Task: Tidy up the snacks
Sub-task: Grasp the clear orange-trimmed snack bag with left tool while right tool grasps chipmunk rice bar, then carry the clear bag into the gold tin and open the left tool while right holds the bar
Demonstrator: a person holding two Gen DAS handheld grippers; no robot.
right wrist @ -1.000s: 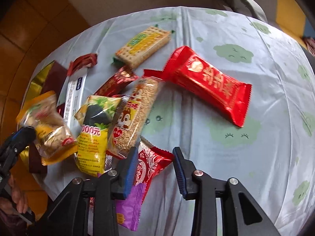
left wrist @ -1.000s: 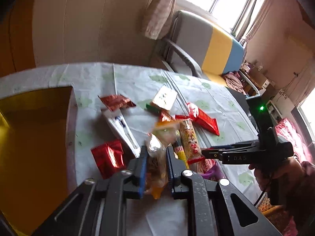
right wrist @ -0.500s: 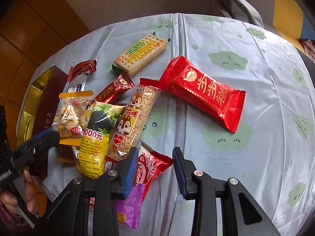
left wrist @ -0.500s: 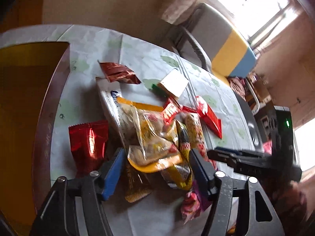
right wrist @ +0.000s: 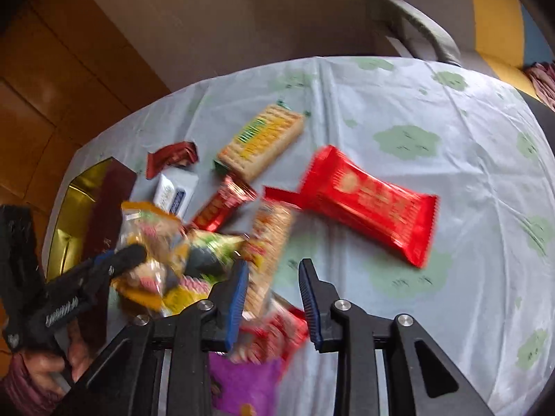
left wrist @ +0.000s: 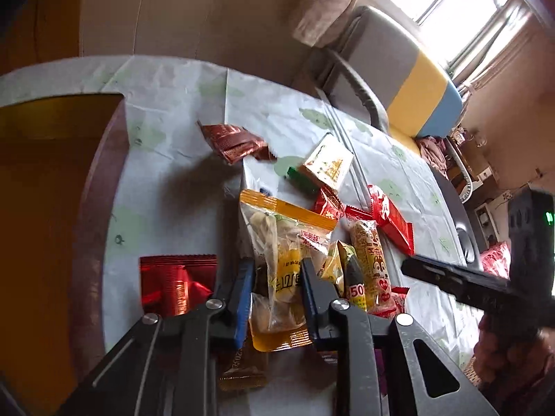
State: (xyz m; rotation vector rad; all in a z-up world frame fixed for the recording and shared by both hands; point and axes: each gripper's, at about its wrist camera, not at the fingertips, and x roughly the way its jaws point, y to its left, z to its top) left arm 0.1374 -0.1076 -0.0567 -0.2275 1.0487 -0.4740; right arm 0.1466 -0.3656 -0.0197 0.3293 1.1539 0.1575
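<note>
A clear snack bag with orange ends point(left wrist: 277, 239) lies on top of a heap of snacks on the round table point(left wrist: 166, 111). My left gripper point(left wrist: 276, 270) is over it, jaws closing tight, and both pads press the bag's sides. In the right wrist view the same bag point(right wrist: 149, 222) shows at the left gripper's tip point(right wrist: 133, 254). My right gripper point(right wrist: 273, 267) has its jaws closing. A blurred red patterned packet point(right wrist: 277, 329) sits squeezed between its pads, above a purple packet point(right wrist: 242, 381). A peanut bar point(right wrist: 269, 246) lies just ahead of its left finger.
A long red packet point(right wrist: 367, 204), a cracker pack point(right wrist: 263, 142), a white stick pack point(right wrist: 175, 190) and small red wrappers lie spread on the cloth. A red foil packet point(left wrist: 177, 280) lies beside a gold-lined box point(left wrist: 45, 208) at the left. A chair point(left wrist: 399, 69) stands beyond the table.
My left gripper came down with the bag, opened wide and let it onto the heap, then closed on it again. My right gripper's jaws narrowed and its view shifted with blur.
</note>
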